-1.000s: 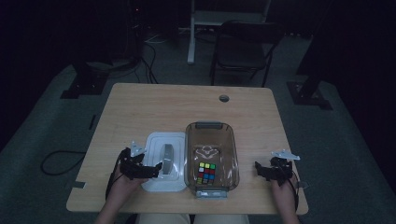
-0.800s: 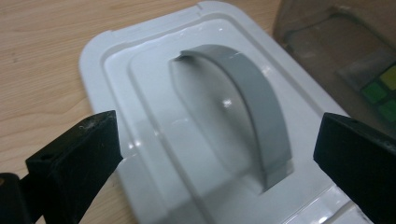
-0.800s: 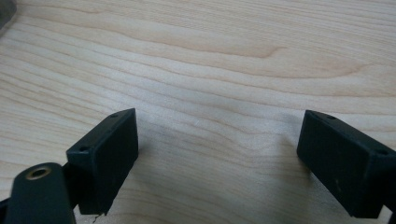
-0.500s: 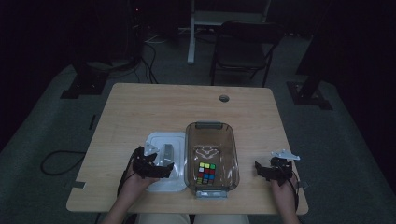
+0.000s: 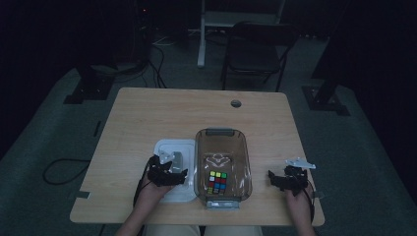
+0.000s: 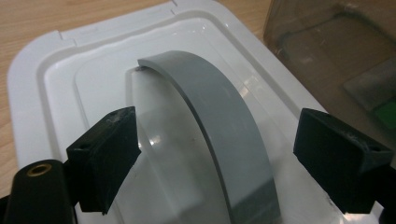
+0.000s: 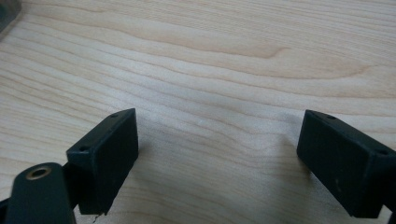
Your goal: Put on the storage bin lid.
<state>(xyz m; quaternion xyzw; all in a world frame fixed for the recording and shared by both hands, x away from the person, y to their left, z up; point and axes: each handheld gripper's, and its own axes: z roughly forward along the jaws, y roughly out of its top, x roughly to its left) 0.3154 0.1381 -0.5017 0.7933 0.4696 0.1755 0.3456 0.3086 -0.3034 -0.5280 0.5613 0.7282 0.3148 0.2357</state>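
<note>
A white lid lies flat on the table, its arched grey handle standing up from its middle. My left gripper hovers low over the lid. In the left gripper view the jaws stand astride the handle; they have just been closing, with a gap left on both sides. Right of the lid sits a clear brownish container holding a colour cube. My right gripper rests near the table's right front, open over bare wood.
The wooden table has a round cable hole at the back. A dark chair and stand legs are on the floor beyond the far edge. The container's wall is close on the left gripper's right side.
My left gripper has moved right, from beside the lid's left edge to over its handle, and sunk a little. The right gripper has stayed where it was.
</note>
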